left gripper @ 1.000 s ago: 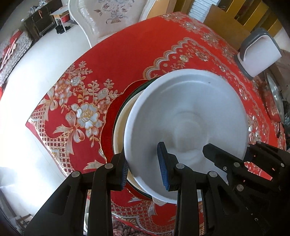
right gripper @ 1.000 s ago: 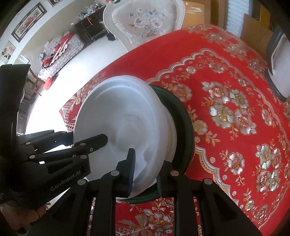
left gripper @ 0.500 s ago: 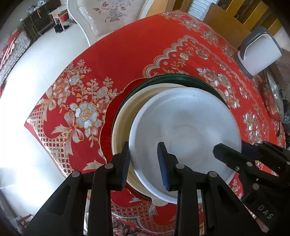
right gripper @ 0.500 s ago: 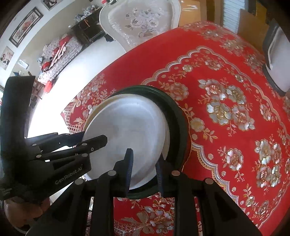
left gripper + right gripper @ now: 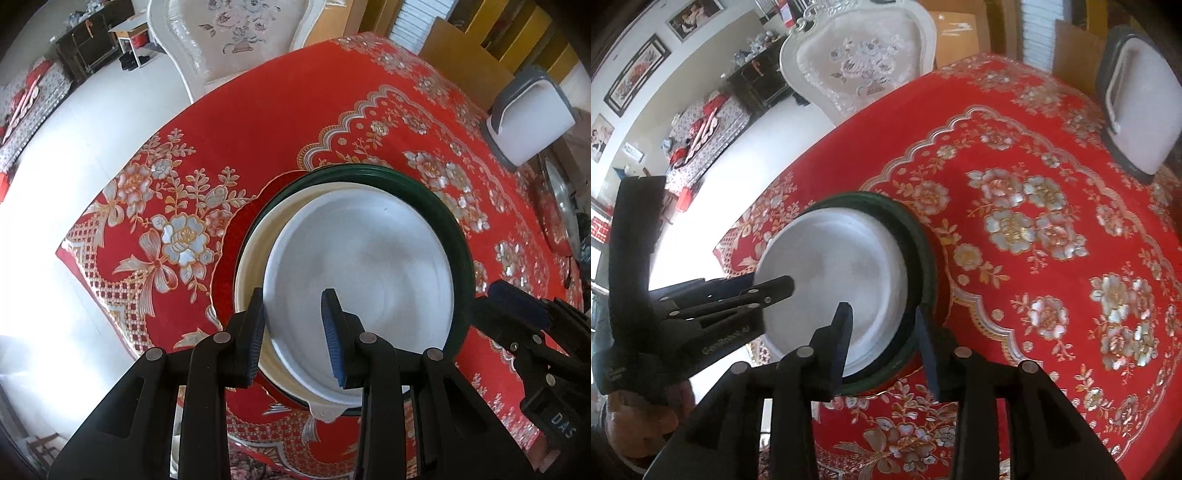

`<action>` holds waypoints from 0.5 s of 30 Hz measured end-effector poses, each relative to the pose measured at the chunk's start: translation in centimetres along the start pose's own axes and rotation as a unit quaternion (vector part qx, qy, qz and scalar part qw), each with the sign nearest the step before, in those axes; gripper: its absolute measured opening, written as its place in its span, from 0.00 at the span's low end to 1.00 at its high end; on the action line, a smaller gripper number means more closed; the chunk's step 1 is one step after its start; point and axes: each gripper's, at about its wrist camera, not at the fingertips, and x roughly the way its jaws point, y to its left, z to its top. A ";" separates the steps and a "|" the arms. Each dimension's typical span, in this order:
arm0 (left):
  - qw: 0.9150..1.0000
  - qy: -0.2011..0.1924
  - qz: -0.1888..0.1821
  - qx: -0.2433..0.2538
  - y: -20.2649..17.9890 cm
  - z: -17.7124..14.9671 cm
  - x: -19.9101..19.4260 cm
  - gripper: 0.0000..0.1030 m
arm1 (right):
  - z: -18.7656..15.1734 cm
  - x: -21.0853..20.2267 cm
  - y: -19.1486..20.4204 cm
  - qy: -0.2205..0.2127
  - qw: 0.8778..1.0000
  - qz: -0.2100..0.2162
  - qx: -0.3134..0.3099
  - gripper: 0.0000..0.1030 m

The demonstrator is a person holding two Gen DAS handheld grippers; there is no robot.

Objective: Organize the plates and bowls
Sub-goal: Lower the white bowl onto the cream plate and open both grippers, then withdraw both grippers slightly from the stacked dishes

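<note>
A white plate (image 5: pixel 364 280) lies on top of a stack: under it a cream plate (image 5: pixel 255 254), a dark green plate (image 5: pixel 456 229) and a red plate (image 5: pixel 227 258). My left gripper (image 5: pixel 293 332) is open, its jaws either side of the white plate's near-left rim. My right gripper (image 5: pixel 884 345) is open, its jaws astride the near rims of the white plate (image 5: pixel 831 288) and green plate (image 5: pixel 923 254). The right gripper also shows at the right of the left wrist view (image 5: pixel 517 306). The left gripper shows at the left of the right wrist view (image 5: pixel 768 291).
The stack sits near the corner of a table under a red floral cloth (image 5: pixel 295 122). A white upholstered chair (image 5: pixel 236 33) stands beyond the far edge. A grey-and-white lidded container (image 5: pixel 532 118) sits at the far right, and a metal dish (image 5: pixel 561 206) lies at the right edge.
The white plate, held tilted above the stack a second ago, has come down flat onto it. Both grippers have opened and let go of its rim.
</note>
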 end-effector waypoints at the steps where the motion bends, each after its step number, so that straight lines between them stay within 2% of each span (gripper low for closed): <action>1: 1.000 -0.001 0.002 -0.005 0.1 -0.1 -0.3 0.29 | -0.1 -0.2 0.1 -0.006 1.000 -0.005 -0.001 0.36; 6: 1.000 -0.016 0.011 -0.014 -0.2 -0.9 -2.0 0.29 | -0.8 -0.9 0.3 -0.041 0.999 -0.024 0.011 0.45; 9: 0.998 -0.036 0.051 0.015 -1.5 -1.6 -2.9 0.30 | -1.5 -1.5 0.7 -0.073 0.997 -0.029 0.019 0.46; 12: 0.998 -0.041 0.038 0.028 -2.1 -2.2 -3.2 0.30 | -2.1 -1.8 1.0 -0.091 0.995 -0.029 0.018 0.50; 15: 0.998 -0.042 0.038 0.036 -2.5 -2.5 -3.1 0.30 | -2.5 -1.6 0.9 -0.088 0.996 -0.028 0.020 0.50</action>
